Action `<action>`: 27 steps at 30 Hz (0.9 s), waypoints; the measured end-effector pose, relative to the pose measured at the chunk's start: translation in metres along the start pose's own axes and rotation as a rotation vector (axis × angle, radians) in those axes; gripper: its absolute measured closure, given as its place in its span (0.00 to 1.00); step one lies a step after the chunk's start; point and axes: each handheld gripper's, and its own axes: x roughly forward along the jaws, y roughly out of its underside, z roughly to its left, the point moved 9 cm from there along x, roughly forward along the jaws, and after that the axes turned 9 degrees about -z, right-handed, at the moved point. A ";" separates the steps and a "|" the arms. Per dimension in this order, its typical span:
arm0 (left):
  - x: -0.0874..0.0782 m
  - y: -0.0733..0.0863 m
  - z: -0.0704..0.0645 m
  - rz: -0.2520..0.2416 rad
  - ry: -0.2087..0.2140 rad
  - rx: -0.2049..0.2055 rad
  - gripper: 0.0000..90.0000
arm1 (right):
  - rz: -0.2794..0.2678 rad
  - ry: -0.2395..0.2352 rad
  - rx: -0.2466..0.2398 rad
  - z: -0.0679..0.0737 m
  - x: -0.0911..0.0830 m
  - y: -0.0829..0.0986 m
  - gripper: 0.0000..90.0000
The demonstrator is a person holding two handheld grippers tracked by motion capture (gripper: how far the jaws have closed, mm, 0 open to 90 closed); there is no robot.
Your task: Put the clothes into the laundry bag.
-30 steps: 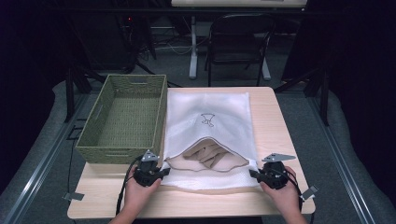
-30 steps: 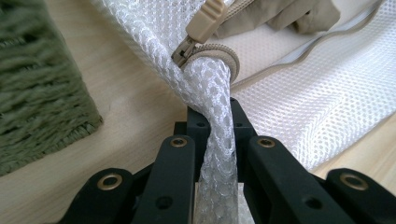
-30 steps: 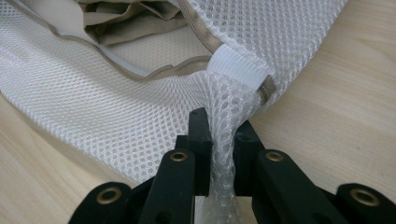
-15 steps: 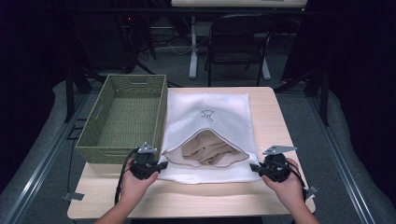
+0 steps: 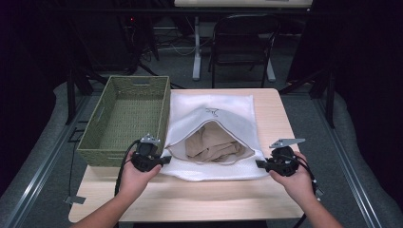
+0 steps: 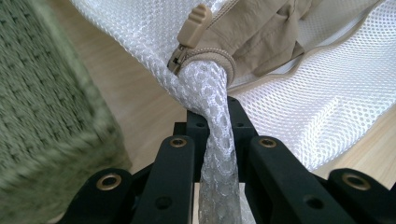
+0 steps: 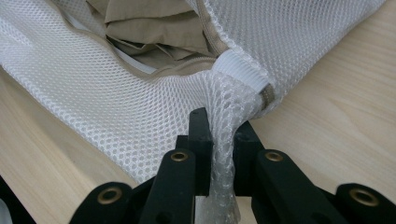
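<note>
A white mesh laundry bag (image 5: pixel 223 114) lies on the wooden table (image 5: pixel 190 199), its zipped mouth gaping toward me. Tan clothing (image 5: pixel 214 145) shows inside it. My left gripper (image 5: pixel 164 160) is shut on the bag's near left corner, just below the tan zipper pull (image 6: pixel 194 23); the mesh (image 6: pixel 217 140) is bunched between the jaws. My right gripper (image 5: pixel 259 164) is shut on the near right corner, where the mesh (image 7: pixel 224 135) twists below a white ribbed end tab (image 7: pixel 243 70). The tan clothing (image 7: pixel 154 28) lies just beyond that corner.
A green woven basket (image 5: pixel 126 118) stands on the table's left side, touching the bag's left edge. A dark chair (image 5: pixel 242 42) and desk legs stand beyond the far edge. Bare wood runs along the near edge between my forearms.
Both grippers have drawn the bag's near corners apart and slightly toward me. The mouth gapes wider and more of the tan clothing shows.
</note>
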 end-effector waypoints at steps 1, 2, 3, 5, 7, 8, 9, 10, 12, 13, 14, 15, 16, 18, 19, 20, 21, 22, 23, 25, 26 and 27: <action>-0.001 -0.003 0.000 0.001 0.002 -0.003 0.93 | -0.001 -0.001 -0.012 -0.001 0.000 -0.002 0.91; -0.003 -0.008 0.001 0.006 0.004 -0.005 0.93 | 0.003 0.000 -0.011 -0.001 -0.001 -0.004 0.91; -0.003 -0.010 0.002 0.008 0.002 -0.002 0.93 | 0.009 -0.001 -0.015 -0.001 -0.001 -0.008 0.91; -0.005 -0.016 0.004 0.012 -0.001 -0.002 0.93 | 0.012 -0.001 -0.016 -0.002 -0.002 -0.012 0.91; -0.006 -0.020 0.007 0.016 -0.005 -0.001 0.93 | 0.008 -0.005 -0.022 -0.003 -0.002 -0.018 0.91; -0.007 -0.023 0.009 0.016 -0.008 -0.002 0.93 | 0.012 -0.006 -0.025 -0.004 -0.002 -0.019 0.91; -0.008 -0.025 0.010 0.018 -0.010 0.001 0.93 | 0.023 -0.009 -0.025 -0.004 -0.003 -0.021 0.91; -0.009 -0.029 0.011 0.016 -0.012 0.000 0.93 | 0.020 -0.007 -0.027 -0.004 -0.003 -0.023 0.91; -0.010 -0.032 0.012 0.016 -0.014 -0.004 0.93 | 0.020 -0.004 -0.039 -0.005 -0.003 -0.027 0.91; -0.010 -0.034 0.012 0.018 -0.014 -0.004 0.93 | 0.023 -0.006 -0.041 -0.005 -0.004 -0.029 0.91; -0.011 -0.036 0.012 0.021 -0.014 -0.004 0.93 | 0.025 -0.007 -0.043 -0.005 -0.004 -0.031 0.91; -0.011 -0.037 0.012 0.019 -0.018 -0.003 0.93 | 0.032 -0.005 -0.043 -0.006 -0.005 -0.033 0.91; -0.011 -0.039 0.012 0.020 -0.021 0.001 0.93 | 0.028 -0.003 -0.049 -0.006 -0.005 -0.035 0.91; -0.012 -0.042 0.013 0.017 -0.024 0.000 0.93 | 0.029 -0.001 -0.057 -0.007 -0.005 -0.040 0.91; -0.013 -0.044 0.013 0.019 -0.022 0.003 0.93 | 0.031 -0.001 -0.058 -0.007 -0.005 -0.041 0.91; -0.013 -0.045 0.013 0.019 -0.021 -0.001 0.93 | 0.037 -0.001 -0.059 -0.008 -0.006 -0.043 0.91; -0.013 -0.047 0.014 0.018 -0.025 -0.003 0.93 | 0.032 0.002 -0.059 -0.009 -0.006 -0.046 0.91; -0.014 -0.048 0.015 0.022 -0.024 -0.006 0.93 | 0.037 0.001 -0.061 -0.010 -0.006 -0.047 0.91; -0.014 -0.050 0.015 0.021 -0.027 -0.008 0.93 | 0.032 0.005 -0.059 -0.012 -0.006 -0.050 0.91; -0.014 -0.053 0.017 0.021 -0.028 -0.015 0.93 | 0.034 0.003 -0.051 -0.014 -0.006 -0.053 0.91; -0.014 -0.054 0.018 0.023 -0.030 -0.019 0.93 | 0.034 0.008 -0.050 -0.015 -0.006 -0.054 0.91; -0.014 -0.055 0.018 0.025 -0.034 -0.019 0.93 | 0.035 0.007 -0.051 -0.015 -0.006 -0.056 0.91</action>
